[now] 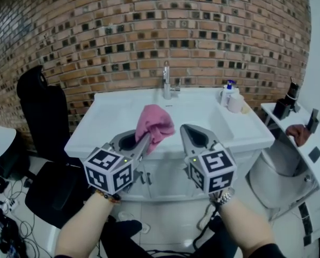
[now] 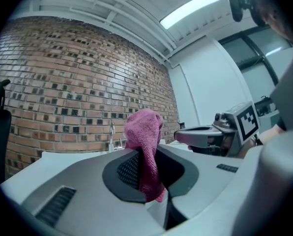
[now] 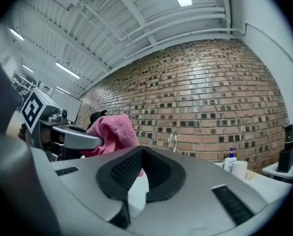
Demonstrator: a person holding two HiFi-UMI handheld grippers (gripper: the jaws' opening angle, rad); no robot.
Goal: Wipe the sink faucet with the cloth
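Left gripper (image 1: 148, 138) fingers pinching pink cloth (image 1: 155, 122), right gripper (image 1: 182, 127) fingers together, empty, faucet (image 1: 166, 82) ahead, soap bottle (image 1: 227, 92) near it

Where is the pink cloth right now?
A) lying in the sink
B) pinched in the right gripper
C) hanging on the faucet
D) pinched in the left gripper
D: the pink cloth is squeezed between the jaws of the left gripper, while the right gripper is shut on nothing.
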